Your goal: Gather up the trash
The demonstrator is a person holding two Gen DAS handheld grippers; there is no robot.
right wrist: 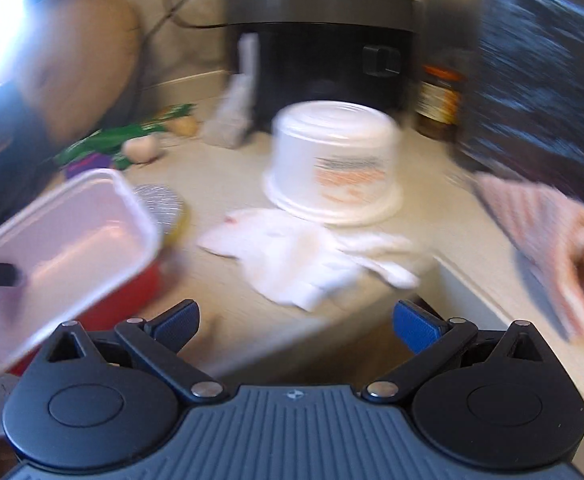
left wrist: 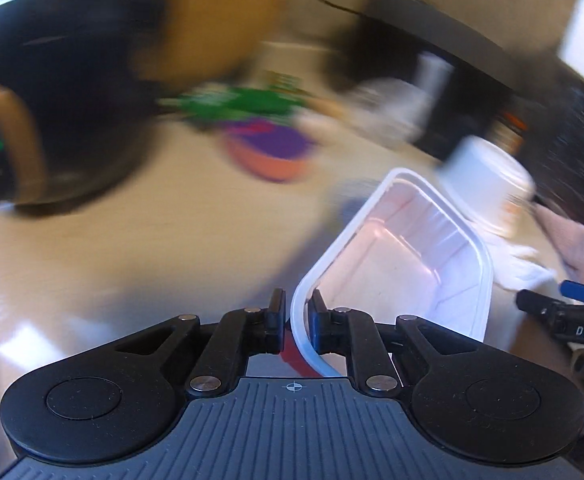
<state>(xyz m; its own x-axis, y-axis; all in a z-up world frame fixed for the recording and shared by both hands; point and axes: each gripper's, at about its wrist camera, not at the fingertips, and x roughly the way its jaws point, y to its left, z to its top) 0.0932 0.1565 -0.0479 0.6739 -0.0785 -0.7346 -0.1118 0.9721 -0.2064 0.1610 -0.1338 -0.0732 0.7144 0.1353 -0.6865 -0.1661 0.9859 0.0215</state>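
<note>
Biggest thing first: the beige counter (right wrist: 220,168) fills both views. Lower right in the left view, our left gripper (left wrist: 297,320) pinches the clear plastic tray (left wrist: 408,256) by its rim, so we'd keep it level. Our right gripper (right wrist: 296,320) gapes wide, empty, facing the crumpled napkin (right wrist: 304,260) mid-frame.

tray (left wrist: 408,248) clear, white rim | tub (right wrist: 334,168) white, orange print | napkin (right wrist: 304,258) white | cloth (right wrist: 552,232) red-white stripes, right of tub
</note>
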